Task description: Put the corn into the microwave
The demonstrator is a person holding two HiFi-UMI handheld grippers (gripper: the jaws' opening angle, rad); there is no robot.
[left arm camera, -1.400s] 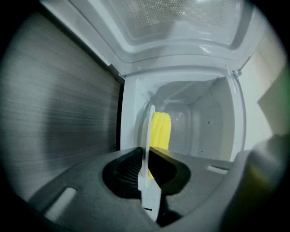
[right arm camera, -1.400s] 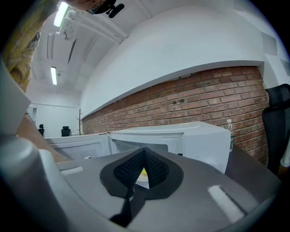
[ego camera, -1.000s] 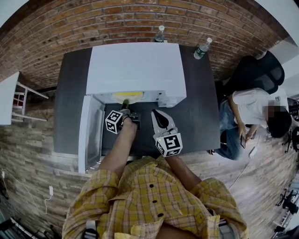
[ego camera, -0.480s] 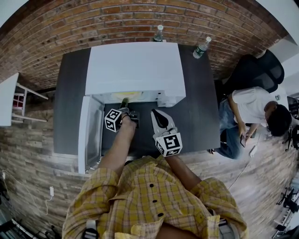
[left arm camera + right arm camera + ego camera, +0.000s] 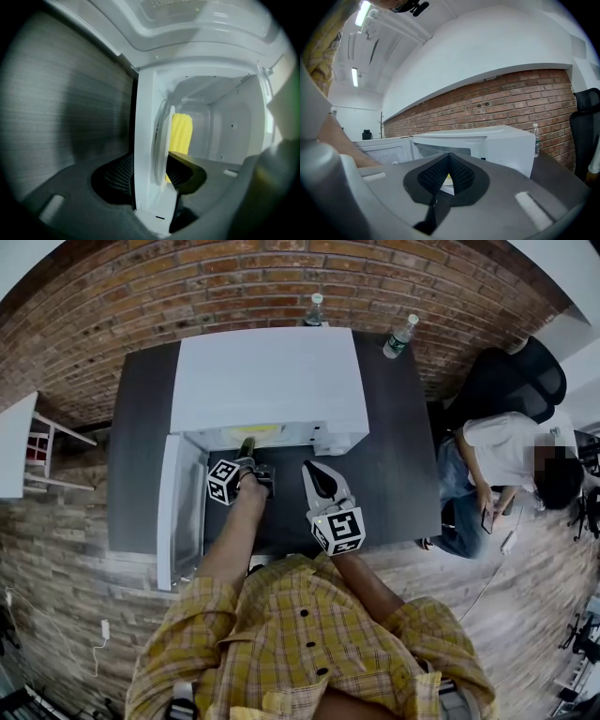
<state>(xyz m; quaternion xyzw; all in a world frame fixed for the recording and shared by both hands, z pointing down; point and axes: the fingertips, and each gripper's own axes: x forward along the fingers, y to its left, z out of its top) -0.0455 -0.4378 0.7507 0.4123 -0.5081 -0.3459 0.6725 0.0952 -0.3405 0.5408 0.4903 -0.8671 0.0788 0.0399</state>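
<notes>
The white microwave (image 5: 272, 371) stands on the dark table with its door (image 5: 183, 507) swung open to the left. The yellow corn (image 5: 181, 132) lies inside on the glass turntable (image 5: 161, 140); its green end (image 5: 247, 445) shows at the opening. My left gripper (image 5: 249, 457) is at the microwave's mouth, rolled on its side. Its jaws are opening and straddle the cavity's front floor edge (image 5: 152, 171), and the pads do not press on the corn just past them. My right gripper (image 5: 307, 467) hovers in front of the microwave's right half, shut (image 5: 449, 157) and empty.
Two water bottles (image 5: 314, 307) (image 5: 398, 336) stand at the table's far edge by the brick wall. A seated person (image 5: 506, 465) and a black chair (image 5: 516, 381) are to the right of the table (image 5: 394, 484). A white stand (image 5: 19, 437) is at far left.
Little differs: the left gripper stays at the microwave's mouth and the right one holds still. The view itself has shifted slightly.
</notes>
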